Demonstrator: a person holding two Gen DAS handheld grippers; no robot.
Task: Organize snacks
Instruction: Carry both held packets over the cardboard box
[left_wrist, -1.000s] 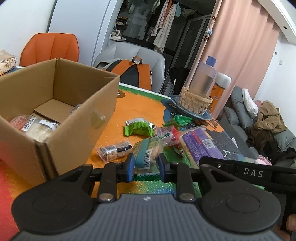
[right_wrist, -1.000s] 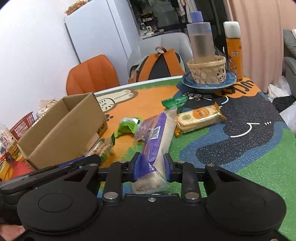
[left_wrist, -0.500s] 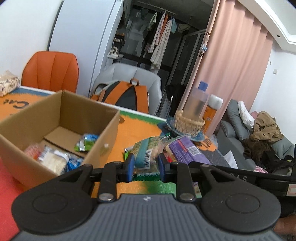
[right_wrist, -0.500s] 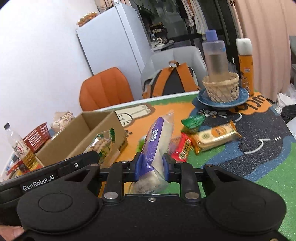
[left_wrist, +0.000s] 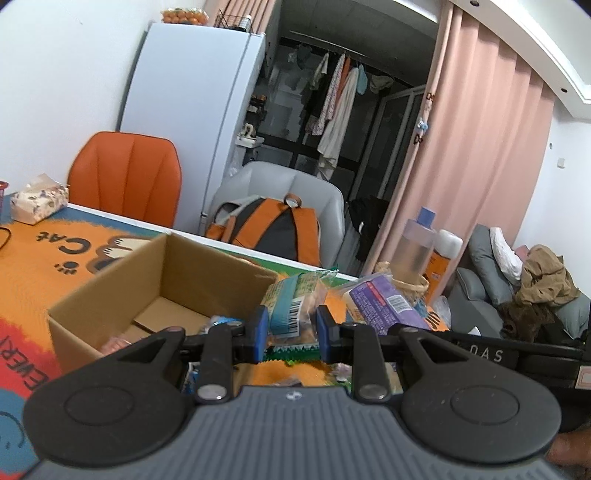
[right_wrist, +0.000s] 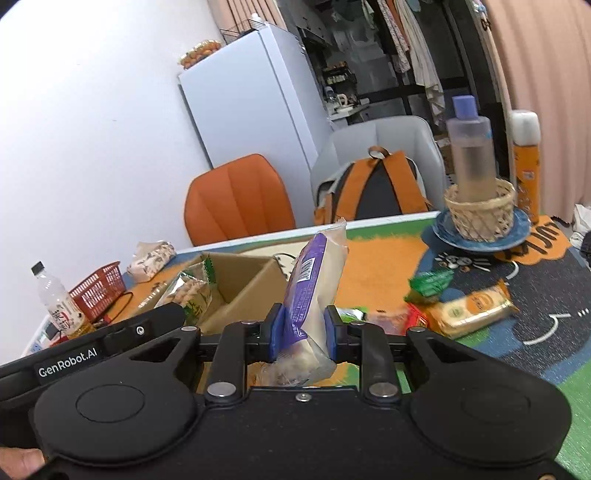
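Observation:
My left gripper (left_wrist: 290, 334) is shut on a clear snack pack with a teal label and barcode (left_wrist: 295, 308), held in the air beside the open cardboard box (left_wrist: 110, 295). My right gripper (right_wrist: 303, 336) is shut on a long purple-labelled pack of pale snacks (right_wrist: 314, 280), also lifted off the table. Each wrist view shows the other gripper's pack: the purple one (left_wrist: 384, 306) to the right, the teal one (right_wrist: 190, 291) to the left over the box (right_wrist: 243, 291). Several wrapped snacks lie in the box bottom, partly hidden by my left fingers.
Loose snacks stay on the cat-print mat: a green packet (right_wrist: 430, 282), a red one (right_wrist: 415, 317) and a yellow cracker pack (right_wrist: 474, 308). A wicker basket with a bottle (right_wrist: 478, 212) stands on a blue plate at the far right. A red basket (right_wrist: 98, 290) and drink bottle (right_wrist: 55, 301) stand left.
Both grippers have risen off the table with their packs and tilted up, moving toward the cardboard box. The loose snacks on the mat have not moved.

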